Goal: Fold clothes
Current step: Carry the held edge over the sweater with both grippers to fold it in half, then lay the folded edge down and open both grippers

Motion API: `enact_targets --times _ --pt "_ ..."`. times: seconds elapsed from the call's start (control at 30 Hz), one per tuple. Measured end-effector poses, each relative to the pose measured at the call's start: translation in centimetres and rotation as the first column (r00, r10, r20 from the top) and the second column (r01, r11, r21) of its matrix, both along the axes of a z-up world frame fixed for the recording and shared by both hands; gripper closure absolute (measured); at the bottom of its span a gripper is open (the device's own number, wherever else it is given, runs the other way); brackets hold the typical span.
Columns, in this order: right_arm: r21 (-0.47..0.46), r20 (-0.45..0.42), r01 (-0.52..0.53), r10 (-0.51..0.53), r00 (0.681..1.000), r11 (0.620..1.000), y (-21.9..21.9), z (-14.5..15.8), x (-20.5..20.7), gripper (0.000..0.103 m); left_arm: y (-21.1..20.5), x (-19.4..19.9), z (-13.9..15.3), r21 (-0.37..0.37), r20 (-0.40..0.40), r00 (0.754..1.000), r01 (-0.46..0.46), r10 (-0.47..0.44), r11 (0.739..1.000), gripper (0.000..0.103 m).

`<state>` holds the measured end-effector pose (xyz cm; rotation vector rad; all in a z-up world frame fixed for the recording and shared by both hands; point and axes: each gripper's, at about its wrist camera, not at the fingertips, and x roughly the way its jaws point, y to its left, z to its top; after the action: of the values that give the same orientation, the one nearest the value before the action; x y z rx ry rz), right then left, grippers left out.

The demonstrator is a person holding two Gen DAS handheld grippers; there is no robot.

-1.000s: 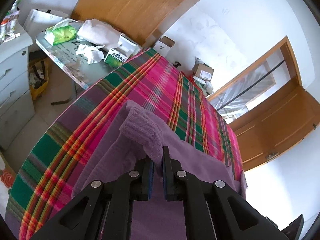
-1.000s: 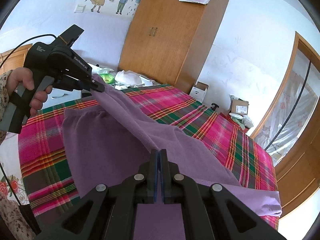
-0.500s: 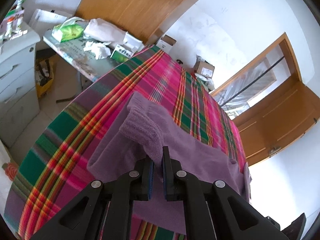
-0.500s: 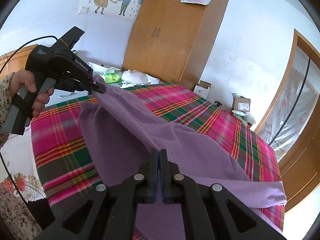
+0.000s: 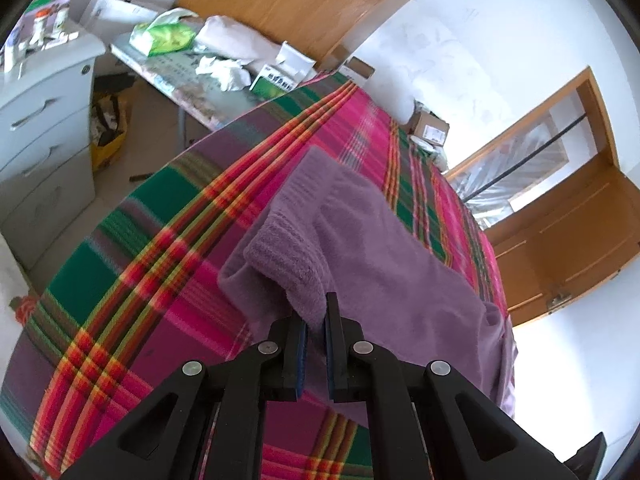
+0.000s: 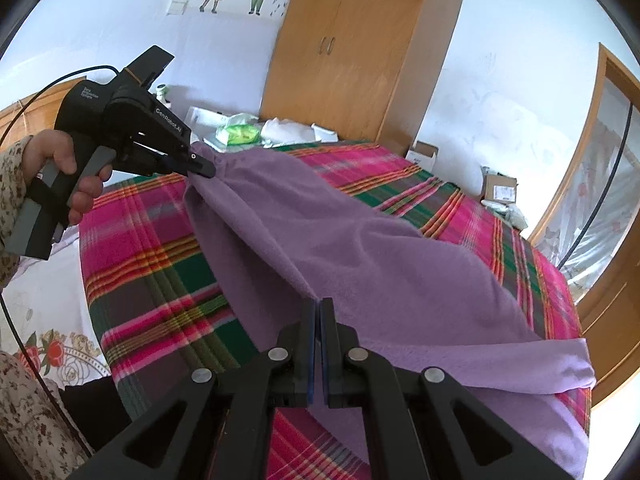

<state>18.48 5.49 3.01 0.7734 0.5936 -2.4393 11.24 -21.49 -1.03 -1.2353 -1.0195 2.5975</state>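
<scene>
Lifted higher off the plaid bedspread [image 6: 152, 280] than a second ago, the purple garment [image 6: 380, 256] now hangs stretched between two handheld tools, its ribbed cuff [image 5: 288, 252] pinched in the left gripper [image 5: 316, 312] and a fold of its body clamped in the right gripper [image 6: 318, 308], while its far end trails on the bed. White lettering reading "GenRobot.AI" marks the left tool's black housing, held in a hand [image 6: 64, 172] with a floral sleeve. Beyond the bed, a cluttered side table [image 5: 192, 80], cardboard boxes [image 6: 500, 188] and a wooden wardrobe [image 6: 360, 48] crowd the room.
</scene>
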Motion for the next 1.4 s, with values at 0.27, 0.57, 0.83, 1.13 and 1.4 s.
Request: enact_targets --times 0.27,0.57,0.83,1.13,1.4 --pt "0.013 0.086 0.008 -0.009 0.996 1.000 -0.4 -1.9 -0.1 0.100 -0.4 0.0 -1.1 0.011 0.045 0.999 -0.005 0.004 1.000 0.082" --pt "-0.091 0.213 -0.008 0.027 0.977 0.996 1.1 -2.0 0.2 0.096 -0.8 2.8 1.4 -0.114 -0.038 0.998 -0.051 0.046 0.992 0.062" --pt "-0.202 0.245 0.145 -0.093 0.965 0.969 6.5 -0.8 0.2 0.096 3.0 4.0 5.4 -0.203 -0.192 0.978 0.043 -0.083 0.978 0.049" --pt "-0.101 0.234 0.426 -0.395 0.889 0.899 16.6 0.7 0.5 0.088 14.1 1.7 4.4 -0.274 -0.148 0.858 0.441 -0.491 0.854 0.049" --pt "-0.281 0.312 0.641 -0.563 0.765 0.715 24.8 2.8 -2.2 0.069 21.5 1.4 2.9 -0.308 -0.147 0.726 0.612 -0.672 0.728 0.049"
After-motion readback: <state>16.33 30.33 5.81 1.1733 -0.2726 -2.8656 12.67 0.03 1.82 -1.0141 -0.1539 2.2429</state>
